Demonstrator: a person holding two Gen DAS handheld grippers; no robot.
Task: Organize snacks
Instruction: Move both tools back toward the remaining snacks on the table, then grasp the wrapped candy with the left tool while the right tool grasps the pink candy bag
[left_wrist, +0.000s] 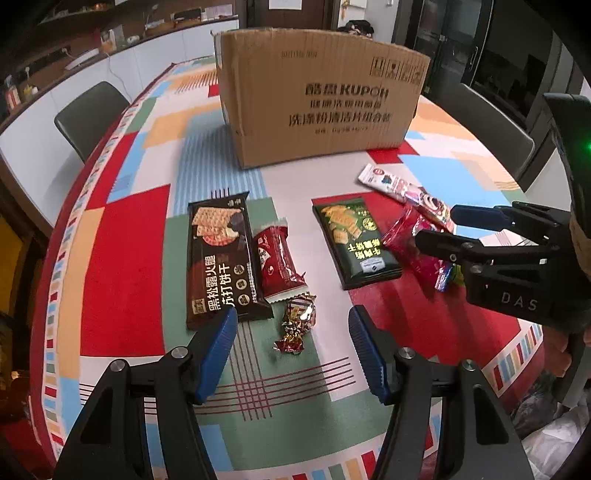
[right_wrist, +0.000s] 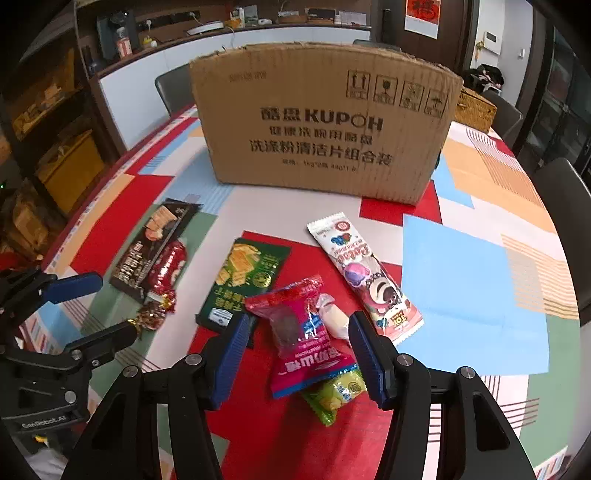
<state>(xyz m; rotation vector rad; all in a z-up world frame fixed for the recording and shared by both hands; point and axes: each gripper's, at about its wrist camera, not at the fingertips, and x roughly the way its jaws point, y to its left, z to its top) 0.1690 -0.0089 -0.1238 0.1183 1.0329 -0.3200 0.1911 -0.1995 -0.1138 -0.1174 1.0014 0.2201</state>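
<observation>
Snacks lie on a colourful tablecloth before a cardboard box (left_wrist: 317, 92) (right_wrist: 325, 122). My left gripper (left_wrist: 291, 350) is open above a foil-wrapped candy (left_wrist: 297, 321), with a black cracker pack (left_wrist: 221, 258) and a red snack (left_wrist: 277, 262) just beyond. My right gripper (right_wrist: 295, 354) is open, its jaws on either side of a pink-red packet (right_wrist: 303, 332). Beside it lie a white candy (right_wrist: 332, 317), a yellow-green packet (right_wrist: 336, 395), a green cracker pack (right_wrist: 247, 280) and a long pink-white pack (right_wrist: 365, 273). The right gripper also shows in the left wrist view (left_wrist: 436, 225).
Dark chairs (left_wrist: 92, 114) (right_wrist: 565, 206) stand around the table. A white counter (right_wrist: 229, 48) with clutter runs behind the box. A woven basket (right_wrist: 474, 107) sits at the far right of the table. The table edge (left_wrist: 55, 295) curves along the left.
</observation>
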